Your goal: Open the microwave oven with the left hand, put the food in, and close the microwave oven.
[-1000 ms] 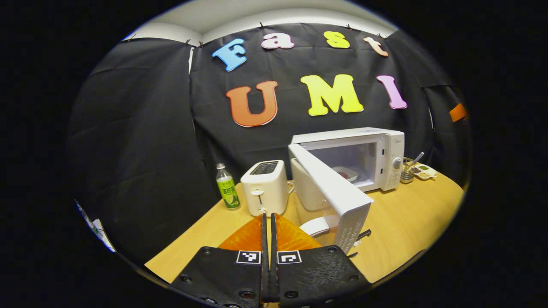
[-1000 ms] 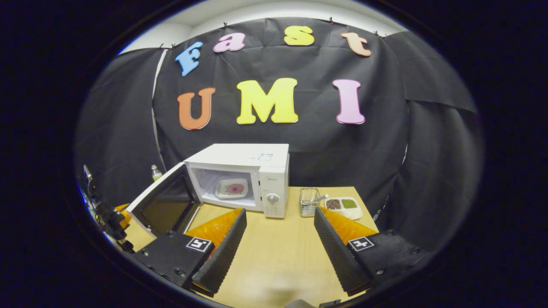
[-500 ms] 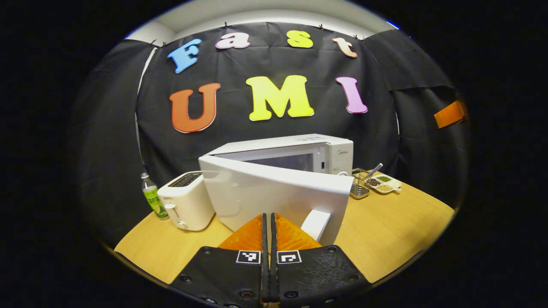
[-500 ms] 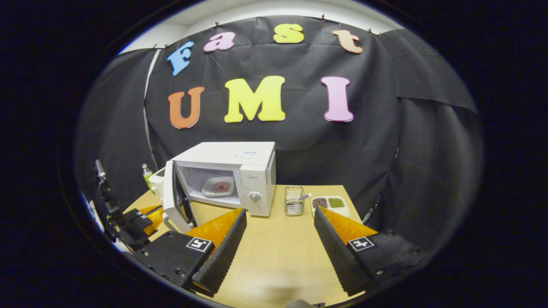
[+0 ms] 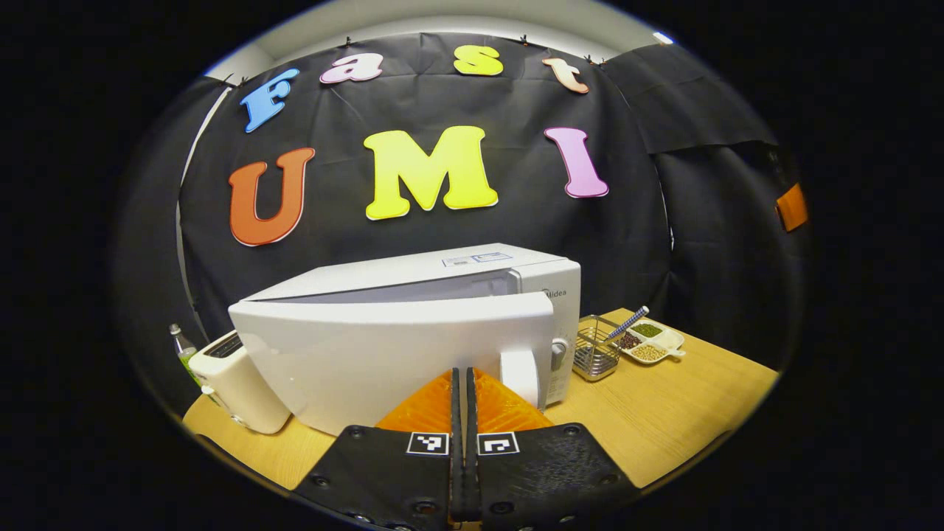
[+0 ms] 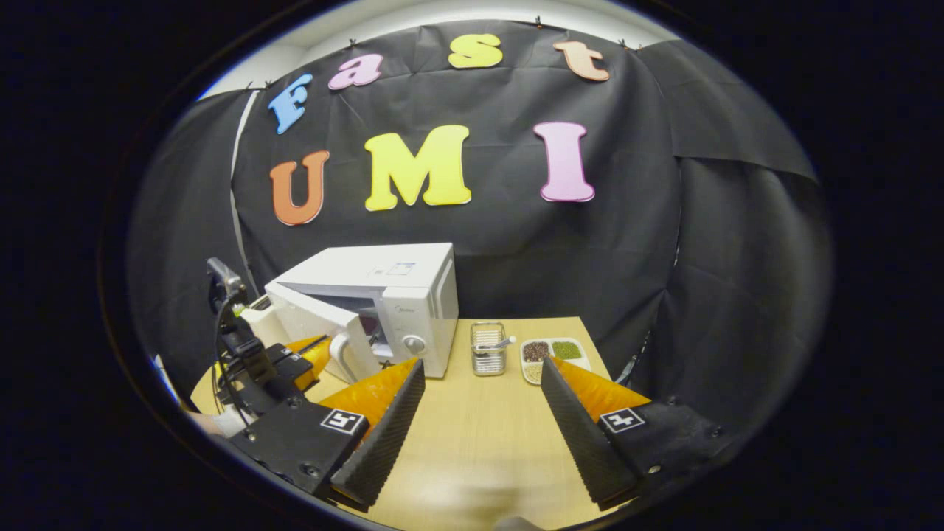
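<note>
**Microwave door nearly shut, left hand-held gripper against it**

White boxy microwave oven sits on the light wood surface w/ long axis running left-right, front facing the cameras. Its white door is ajar, hinged at left, narrow gap at the handle side. Left hand-held gripper, fingers pressed together on nothing, levelled at the door's lower face, tips touching or just off it. Right hand-held gripper spread wide, empty, above the surface.

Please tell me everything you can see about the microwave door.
The microwave door is white, glossy, plastic-looking, with a white handle near its free edge. It is hinged on the left of the microwave and is almost closed, a narrow gap remaining. The left tongs, shut, sit right against its outer face.
</note>
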The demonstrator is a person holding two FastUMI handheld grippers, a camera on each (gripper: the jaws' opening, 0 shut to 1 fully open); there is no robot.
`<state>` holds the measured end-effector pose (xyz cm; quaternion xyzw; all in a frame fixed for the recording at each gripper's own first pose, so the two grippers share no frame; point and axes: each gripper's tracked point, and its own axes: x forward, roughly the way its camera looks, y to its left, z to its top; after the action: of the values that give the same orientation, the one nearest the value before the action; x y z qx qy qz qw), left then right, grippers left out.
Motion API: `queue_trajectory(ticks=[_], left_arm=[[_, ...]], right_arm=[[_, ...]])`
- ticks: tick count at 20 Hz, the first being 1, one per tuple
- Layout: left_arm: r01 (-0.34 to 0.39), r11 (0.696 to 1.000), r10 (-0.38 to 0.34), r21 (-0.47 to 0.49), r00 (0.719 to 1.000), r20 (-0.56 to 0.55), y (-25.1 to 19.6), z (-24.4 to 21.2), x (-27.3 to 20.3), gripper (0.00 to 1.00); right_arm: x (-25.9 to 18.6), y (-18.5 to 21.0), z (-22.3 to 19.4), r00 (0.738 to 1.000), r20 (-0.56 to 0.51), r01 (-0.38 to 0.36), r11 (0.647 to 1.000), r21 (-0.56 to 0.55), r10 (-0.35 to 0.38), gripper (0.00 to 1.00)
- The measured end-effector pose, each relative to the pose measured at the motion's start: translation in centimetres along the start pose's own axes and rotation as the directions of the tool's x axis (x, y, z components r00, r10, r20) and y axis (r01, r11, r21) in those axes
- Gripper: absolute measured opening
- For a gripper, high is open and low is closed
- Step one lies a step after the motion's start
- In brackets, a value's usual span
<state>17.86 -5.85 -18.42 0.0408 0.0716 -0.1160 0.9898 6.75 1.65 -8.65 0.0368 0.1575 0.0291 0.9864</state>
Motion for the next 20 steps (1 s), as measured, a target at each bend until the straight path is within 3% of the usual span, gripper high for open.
queue_trajectory(ticks=[7, 8, 9, 11, 12, 13, 14, 15, 16, 17, 18, 20], left_arm=[[-0.003, 1.000, 0.003, -0.018, 1.000, -0.001, -0.6, 0.2, 4.8, 0.00], [-0.004, 1.000, 0.004, -0.019, 1.000, 0.001, -0.6, 0.3, 5.2, 0.00], [-0.014, 1.000, 0.014, -0.014, 1.000, 0.003, -0.5, 0.4, 5.5, 0.00], [-0.022, 0.999, 0.022, -0.023, 1.000, -0.001, -0.5, 0.3, 5.6, 0.00], [-0.020, 0.999, 0.020, -0.025, 1.000, 0.000, -0.5, 0.4, 5.7, 0.00], [-0.021, 1.000, 0.021, -0.022, 1.000, 0.001, -0.5, 0.5, 5.8, 0.00], [-0.024, 0.999, 0.024, -0.021, 1.000, 0.006, -0.5, 0.6, 5.7, 0.00], [-0.033, 0.999, 0.033, -0.022, 0.999, 0.003, -0.3, 0.6, 6.0, 0.00], [-0.040, 0.999, 0.040, -0.022, 0.999, 0.004, -0.1, 0.7, 6.3, 0.00], [-0.030, 0.999, 0.030, -0.028, 1.000, -0.001, -0.3, 0.9, 7.0, 0.00], [-0.037, 0.998, 0.036, -0.043, 0.999, -0.019, -0.4, 0.6, 6.9, 0.00], [-0.041, 0.998, 0.040, -0.053, 0.999, -0.032, -0.5, 0.4, 6.4, 0.00]], right_arm=[[1.9, 0.5, -0.1, 0.999, -0.029, -0.017, 1.000, 0.009, 0.017, 1.00], [2.1, 0.5, -0.1, 0.999, -0.033, -0.020, 1.000, 0.008, 0.020, 0.92], [2.3, 0.5, -0.2, 0.999, -0.037, -0.023, 1.000, 0.011, 0.023, 1.00], [2.6, 0.8, -0.5, 0.998, -0.049, -0.034, 0.999, 0.022, 0.035, 1.00], [2.8, 0.8, -0.6, 0.998, -0.055, -0.036, 0.999, 0.026, 0.038, 0.92], [2.9, 1.0, -0.7, 0.997, -0.058, -0.042, 0.999, 0.030, 0.043, 0.92], [3.0, 1.0, -0.7, 0.997, -0.061, -0.045, 0.999, 0.031, 0.047, 1.00], [3.0, 1.1, -0.8, 0.997, -0.064, -0.045, 0.999, 0.029, 0.047, 1.00], [3.0, 1.1, -0.8, 0.997, -0.066, -0.044, 0.999, 0.027, 0.046, 0.92], [2.9, 1.1, -0.7, 0.997, -0.065, -0.044, 0.999, 0.025, 0.046, 1.00], [2.6, 1.1, -0.7, 0.997, -0.063, -0.044, 0.999, 0.027, 0.046, 0.92], [2.2, 1.2, -0.6, 0.997, -0.059, -0.041, 0.999, 0.030, 0.043, 0.92]])
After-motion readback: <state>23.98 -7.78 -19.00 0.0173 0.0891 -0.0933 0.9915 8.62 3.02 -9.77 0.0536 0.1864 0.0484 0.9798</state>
